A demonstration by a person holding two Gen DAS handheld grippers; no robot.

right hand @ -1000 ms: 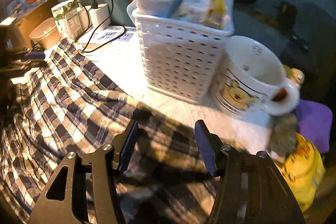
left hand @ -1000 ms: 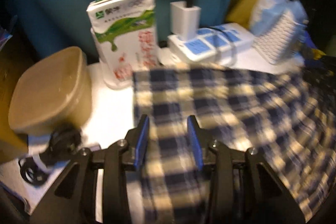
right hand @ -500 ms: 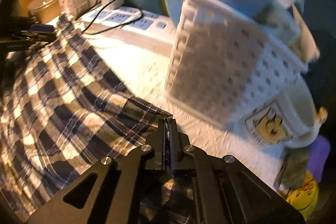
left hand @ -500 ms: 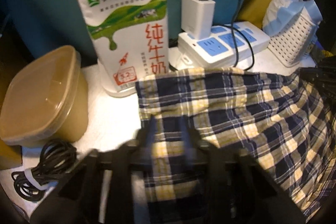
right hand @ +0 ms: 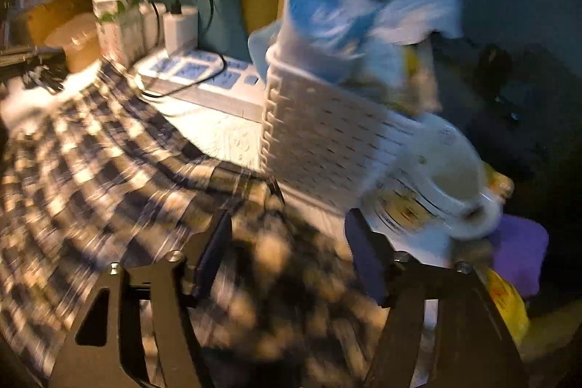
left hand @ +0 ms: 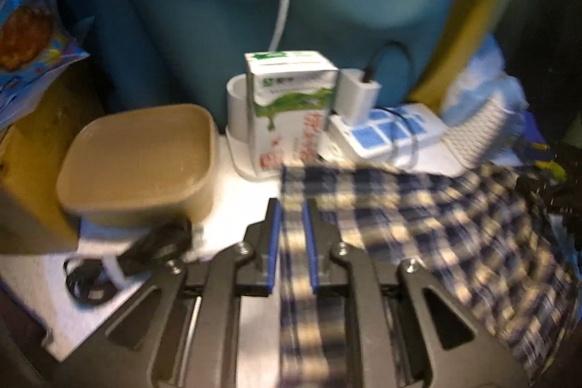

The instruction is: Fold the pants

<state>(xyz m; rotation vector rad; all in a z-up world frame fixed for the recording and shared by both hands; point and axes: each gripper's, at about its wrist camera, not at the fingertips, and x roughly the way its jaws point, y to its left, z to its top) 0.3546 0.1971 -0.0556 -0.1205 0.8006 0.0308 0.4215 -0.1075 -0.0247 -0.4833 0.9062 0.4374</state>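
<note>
Plaid cloth fills the lower half of both views: your pants [left hand: 436, 224] lie spread on the white worktop [left hand: 247, 191], blue and cream checks, blurred by motion; from the left wrist view they run from the centre out toward 4 o'clock, and a narrow band of the fabric passes straight between the fingers of your left gripper [left hand: 291, 242]; its blue pads stand only a little apart with the cloth between them, and whether they actually pinch it I cannot tell. At 12 o'clock of that gripper stands a milk carton [left hand: 291, 108], upright, its base just beyond the far edge of the pants; a white power strip [left hand: 389, 133] with a plugged-in charger [left hand: 358, 93] sits at its 3 o'clock; a tan lidded container [left hand: 142, 162] sits at 10 o'clock, with a coiled black cable [left hand: 94, 279] in front of it at 9 o'clock.

Your right gripper [right hand: 287, 257] is spread wide, fingers well apart, with a bunched, shadowed corner of the pants [right hand: 109, 170] lying between them; nothing is clamped. A white perforated basket [right hand: 320, 140] stuffed with blue and white bags stands at 12 o'clock, just beyond that corner; a white mug [right hand: 443, 191] with a yellow print sits beside the basket at 2 o'clock.
</note>
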